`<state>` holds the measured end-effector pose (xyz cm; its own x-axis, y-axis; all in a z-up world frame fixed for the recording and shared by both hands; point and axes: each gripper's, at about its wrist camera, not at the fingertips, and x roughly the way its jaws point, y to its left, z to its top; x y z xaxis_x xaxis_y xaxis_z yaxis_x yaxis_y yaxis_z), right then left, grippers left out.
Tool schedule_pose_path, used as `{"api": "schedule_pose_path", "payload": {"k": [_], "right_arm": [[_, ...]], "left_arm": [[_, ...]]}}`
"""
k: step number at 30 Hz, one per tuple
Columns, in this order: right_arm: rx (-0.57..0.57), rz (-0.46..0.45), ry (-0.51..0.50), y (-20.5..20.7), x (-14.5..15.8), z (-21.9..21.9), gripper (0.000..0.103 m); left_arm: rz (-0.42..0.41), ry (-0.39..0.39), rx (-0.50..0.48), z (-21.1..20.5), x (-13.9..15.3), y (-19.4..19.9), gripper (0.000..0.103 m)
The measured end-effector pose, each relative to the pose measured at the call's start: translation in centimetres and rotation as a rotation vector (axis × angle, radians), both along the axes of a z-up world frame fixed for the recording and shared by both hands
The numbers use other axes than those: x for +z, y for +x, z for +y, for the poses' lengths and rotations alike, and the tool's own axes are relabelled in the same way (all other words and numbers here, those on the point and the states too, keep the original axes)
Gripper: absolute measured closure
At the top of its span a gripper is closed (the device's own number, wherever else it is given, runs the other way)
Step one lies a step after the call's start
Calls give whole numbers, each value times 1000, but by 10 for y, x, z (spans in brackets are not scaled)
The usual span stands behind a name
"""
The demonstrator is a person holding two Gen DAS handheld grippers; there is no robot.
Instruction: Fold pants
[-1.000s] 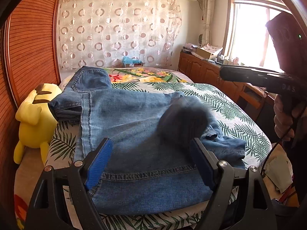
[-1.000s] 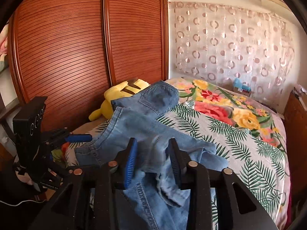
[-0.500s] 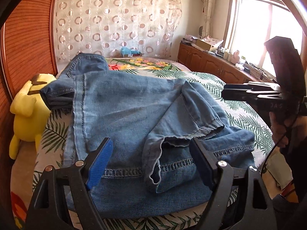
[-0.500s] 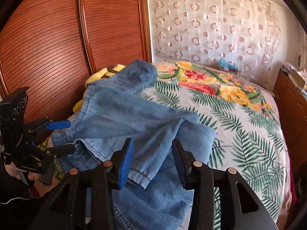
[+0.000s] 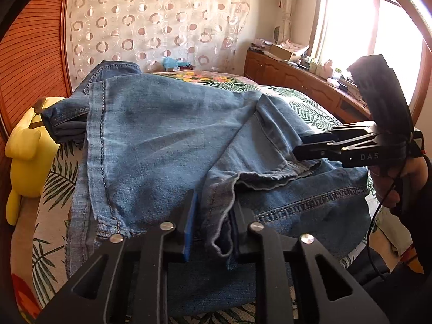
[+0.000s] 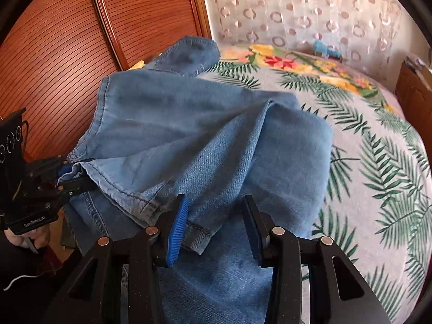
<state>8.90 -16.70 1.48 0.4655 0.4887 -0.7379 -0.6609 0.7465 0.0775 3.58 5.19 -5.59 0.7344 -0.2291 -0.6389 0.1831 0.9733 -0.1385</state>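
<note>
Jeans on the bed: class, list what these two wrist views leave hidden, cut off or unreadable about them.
- Jeans, left wrist view: the near edge is cut off behind the left tongs, closing on a cuff fold.
- Right wrist view: the lower leg runs under the right tongs; whether their pads touch denim is unclear.
- Waistband: buried under the folded legs in both views.
- Yellow plush toy: mostly hidden behind the jeans.

Counts, both views: 1 pr blue denim pants (image 5: 162,140), folded over in layers on 1 bed w/ palm-leaf and flower print cover (image 6: 378,162). 2 black two-finger grippers w/ blue pads: left gripper (image 5: 213,229), right gripper (image 6: 216,229). 1 yellow plush toy (image 5: 25,156) at bed edge. 1 sheer curtain w/ ring pattern (image 5: 162,21). 1 bright window (image 5: 364,40). 1 small blue item (image 6: 324,48) by curtain, can't tell what.
</note>
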Motion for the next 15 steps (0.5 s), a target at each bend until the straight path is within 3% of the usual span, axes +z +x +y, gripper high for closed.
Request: {"api": "schedule_pose_path", "payload": {"k": [2,3,6,15], "right_arm": [[17,17,12,-1,1,5,61],[27,26,22,0,1,7,76],[62,12,40,-7,10,12,98],[81,-192,129,-28,90,22,101]], "left_arm": [[-6,3,-14,-3,4,-4,91],[-14,6,-24,-4,8,-7,91],[-59,13,-46,-11,23,-18,93],[-190,-18,-61,-9,78,-47,94]]}}
